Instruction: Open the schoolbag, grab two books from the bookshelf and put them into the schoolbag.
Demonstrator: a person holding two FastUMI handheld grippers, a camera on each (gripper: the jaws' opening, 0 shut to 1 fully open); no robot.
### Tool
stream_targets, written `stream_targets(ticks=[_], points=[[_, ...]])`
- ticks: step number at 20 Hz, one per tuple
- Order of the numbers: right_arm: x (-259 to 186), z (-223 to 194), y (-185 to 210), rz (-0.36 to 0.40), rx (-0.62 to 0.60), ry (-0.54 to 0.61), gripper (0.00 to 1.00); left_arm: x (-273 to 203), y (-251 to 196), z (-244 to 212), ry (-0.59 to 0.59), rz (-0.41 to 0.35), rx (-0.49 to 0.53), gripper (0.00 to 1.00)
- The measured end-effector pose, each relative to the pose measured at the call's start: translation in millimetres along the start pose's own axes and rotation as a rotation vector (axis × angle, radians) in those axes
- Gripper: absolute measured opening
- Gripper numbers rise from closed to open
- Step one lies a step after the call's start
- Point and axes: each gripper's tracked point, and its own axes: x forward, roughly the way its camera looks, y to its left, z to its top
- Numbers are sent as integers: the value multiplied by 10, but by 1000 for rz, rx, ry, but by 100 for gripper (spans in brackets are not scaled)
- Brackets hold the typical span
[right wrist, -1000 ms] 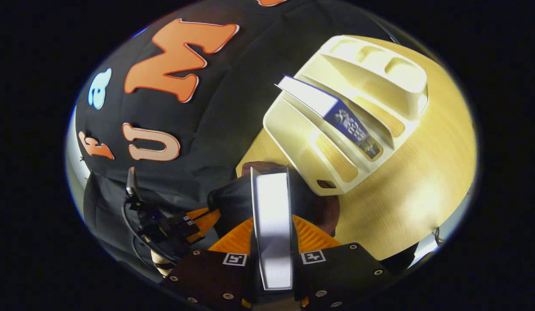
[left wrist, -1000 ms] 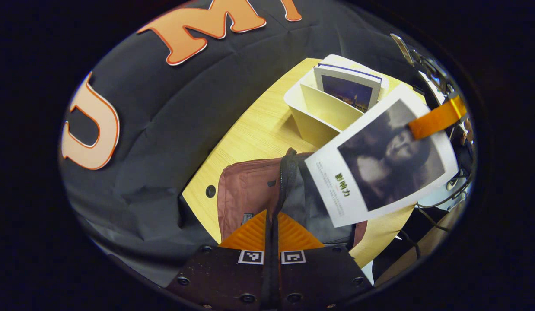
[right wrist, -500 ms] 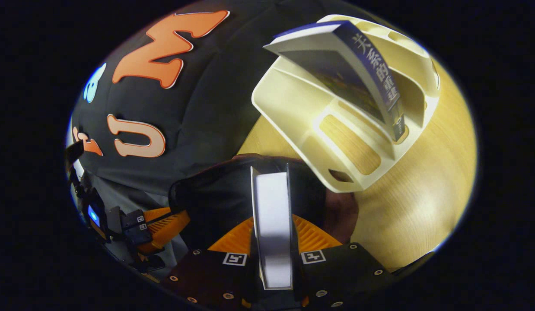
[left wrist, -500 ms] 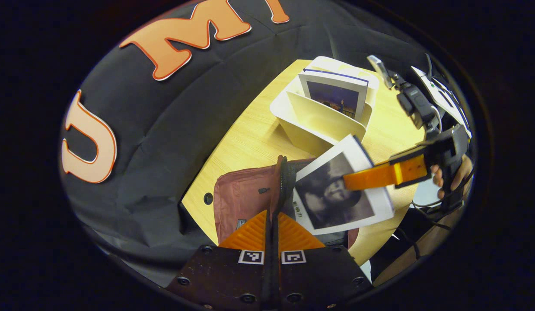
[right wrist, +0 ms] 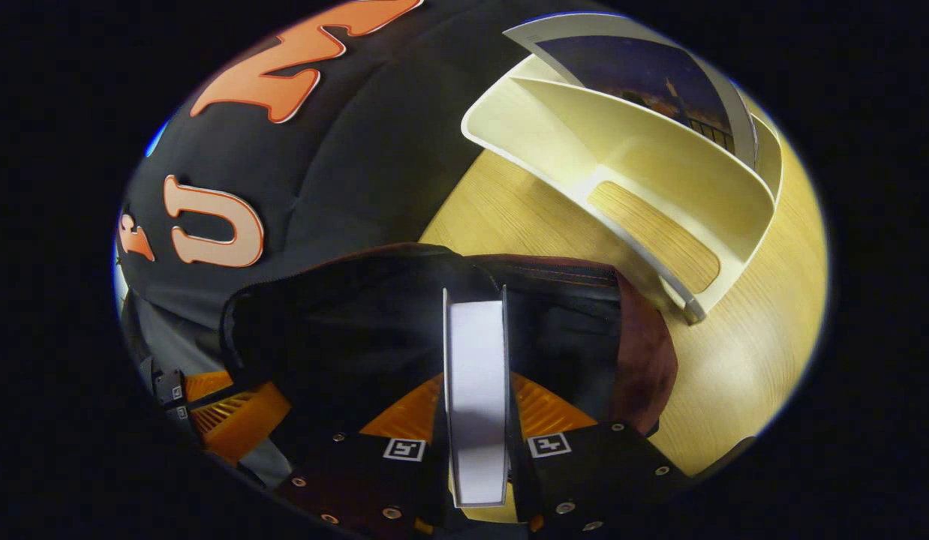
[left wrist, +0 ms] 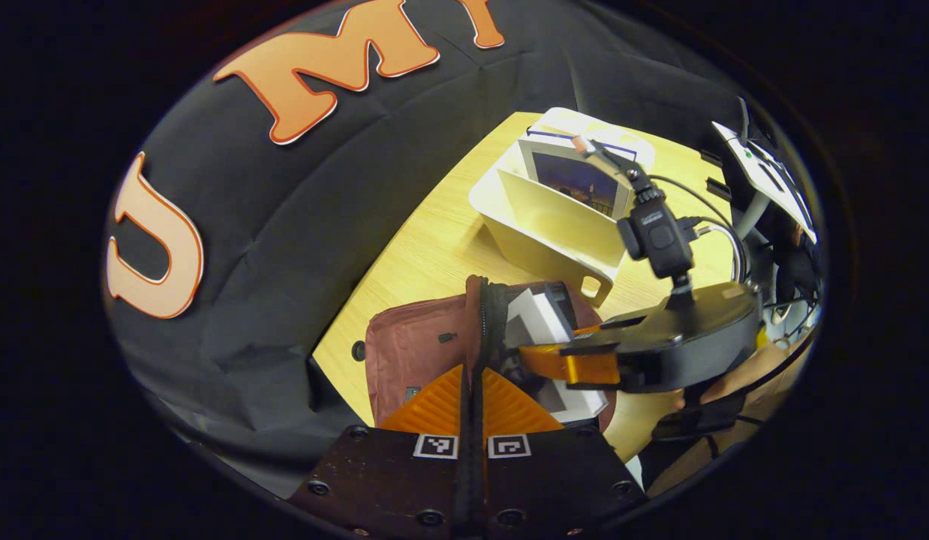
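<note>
Left hand-held gripper (left wrist: 472,390): fingers closed on the dark zipper edge of the schoolbag (left wrist: 419,349), holding its mouth apart. Right hand-held gripper (right wrist: 476,409): fingers clamped on the white book (right wrist: 476,375), held edge-on, its far end inside the open schoolbag directly ahead. Beyond the bag stands the cream bookshelf (right wrist: 659,187) on the worktop (right wrist: 742,360), with a second book (right wrist: 644,79) upright in its rear slot.
</note>
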Motion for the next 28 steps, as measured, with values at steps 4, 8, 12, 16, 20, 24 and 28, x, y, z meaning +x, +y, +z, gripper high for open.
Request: stream_targets(ticks=[4, 8, 12, 16, 20, 24, 28], points=[[81, -143, -142, -103, -69, 63, 31, 57, -2, -88, 22, -5, 6, 0], [50, -331, -277, -161, -71, 152, 87, 138, 4, -199, 36, -29, -39, 1], [-103, -292, -408, -193, -140, 178, 98, 169, 93, -284, 33, -35, -92, 1], [-346, -138, -543, -180, -191, 167, 98, 193, 95, -323, 27, -45, -114, 1], [-661, -38, -615, -144, -262, 120, 98, 219, 57, -367, 29, -62, -121, 1], [-1132, 210, -852, -161, -316, 13, 98, 205, 44, -421, 20, -70, -128, 1], [-1722, 476, -1245, -272, -421, -20, 98, 221, 22, -460, 19, -80, -133, 1]])
